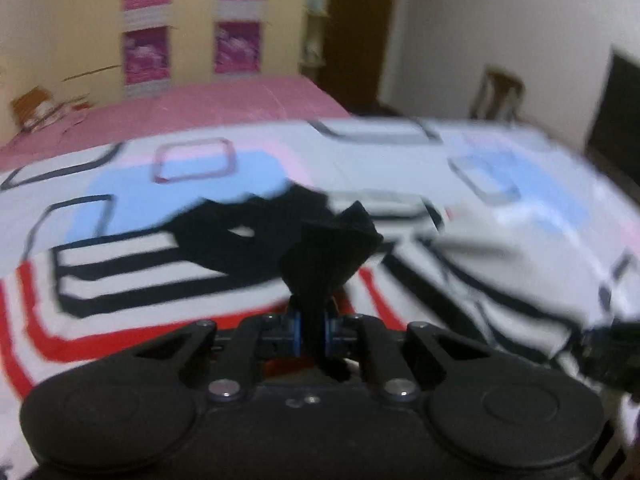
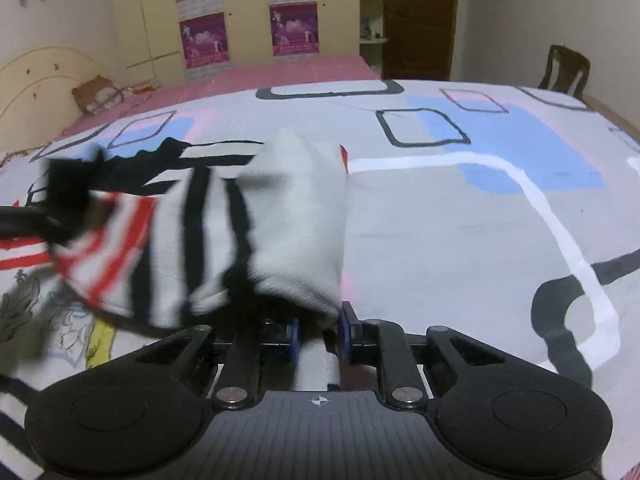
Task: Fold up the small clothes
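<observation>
Lying mid-bed on the patterned bedsheet (image 2: 460,220), the small white garment with black and red stripes (image 2: 224,240) is pinched by both the left gripper (image 1: 313,332), fingers clenched on its black edge, and right gripper (image 2: 318,338), so uneven pulling could slip thin cloth free; no containers show.
</observation>
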The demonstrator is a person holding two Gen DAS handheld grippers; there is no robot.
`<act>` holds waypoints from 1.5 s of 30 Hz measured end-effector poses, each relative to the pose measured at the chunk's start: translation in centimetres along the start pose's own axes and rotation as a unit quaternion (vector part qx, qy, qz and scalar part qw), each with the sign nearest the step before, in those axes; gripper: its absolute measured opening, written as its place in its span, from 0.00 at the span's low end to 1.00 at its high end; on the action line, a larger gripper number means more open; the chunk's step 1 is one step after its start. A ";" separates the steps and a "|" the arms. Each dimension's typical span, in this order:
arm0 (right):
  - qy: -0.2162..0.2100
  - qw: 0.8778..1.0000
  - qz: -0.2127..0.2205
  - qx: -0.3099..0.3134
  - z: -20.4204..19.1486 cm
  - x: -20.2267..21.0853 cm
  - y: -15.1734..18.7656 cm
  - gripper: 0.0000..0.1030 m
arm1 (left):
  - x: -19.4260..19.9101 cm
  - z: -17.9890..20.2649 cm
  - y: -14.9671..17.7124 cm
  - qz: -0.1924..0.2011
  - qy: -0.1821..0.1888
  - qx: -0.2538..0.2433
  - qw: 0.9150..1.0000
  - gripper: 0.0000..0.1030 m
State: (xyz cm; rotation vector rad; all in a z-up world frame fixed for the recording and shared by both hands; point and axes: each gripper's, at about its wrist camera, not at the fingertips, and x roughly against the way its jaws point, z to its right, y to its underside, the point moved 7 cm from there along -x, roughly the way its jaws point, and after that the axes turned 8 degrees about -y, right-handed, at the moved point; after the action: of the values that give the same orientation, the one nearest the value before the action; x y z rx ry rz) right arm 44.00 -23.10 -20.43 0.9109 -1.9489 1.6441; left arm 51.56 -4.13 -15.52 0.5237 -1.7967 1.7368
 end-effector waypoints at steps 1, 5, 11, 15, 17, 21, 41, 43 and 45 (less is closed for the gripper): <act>0.001 1.000 0.002 0.000 0.0 0.0 0.0 0.17 | 0.6 -1.2 -0.1 0.012 -0.005 0.014 1.000 0.09; 0.006 1.000 0.001 0.016 -0.3 -0.3 0.4 0.17 | 1.1 -5.0 0.8 0.010 -0.021 0.051 0.998 0.09; 0.008 0.999 -0.010 0.044 -0.7 -0.3 0.5 0.18 | -0.5 -5.5 4.0 -0.030 -0.025 0.066 0.997 0.10; -0.025 0.997 0.025 0.071 -1.0 2.7 0.0 0.18 | 1.2 -6.8 4.1 -0.019 -0.030 0.085 0.996 0.39; -0.038 0.996 0.048 0.068 -0.9 4.3 -0.7 0.18 | 2.1 -7.6 3.8 -0.005 -0.033 0.091 0.995 0.54; -0.056 0.996 0.039 0.059 -2.0 2.7 -2.4 0.18 | 0.0 -7.4 3.5 -0.037 -0.026 0.082 0.996 0.53; -0.096 0.992 0.002 0.085 -4.5 -6.5 -8.6 0.16 | -3.1 0.9 0.1 -0.015 -0.013 0.027 0.999 0.37; -0.083 0.993 -0.003 0.088 -3.6 -7.8 -9.1 0.16 | -5.0 0.7 0.6 -0.034 -0.021 0.028 0.999 0.37; -0.019 0.998 -0.017 0.061 0.1 -10.0 -10.0 0.16 | -5.3 -0.7 0.5 -0.027 -0.046 0.025 0.998 0.34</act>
State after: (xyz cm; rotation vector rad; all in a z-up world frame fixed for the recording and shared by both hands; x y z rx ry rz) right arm 58.12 -21.98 -20.43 1.0229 -1.8653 1.7531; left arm 55.34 -4.02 -19.30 0.6766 -1.7886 1.7500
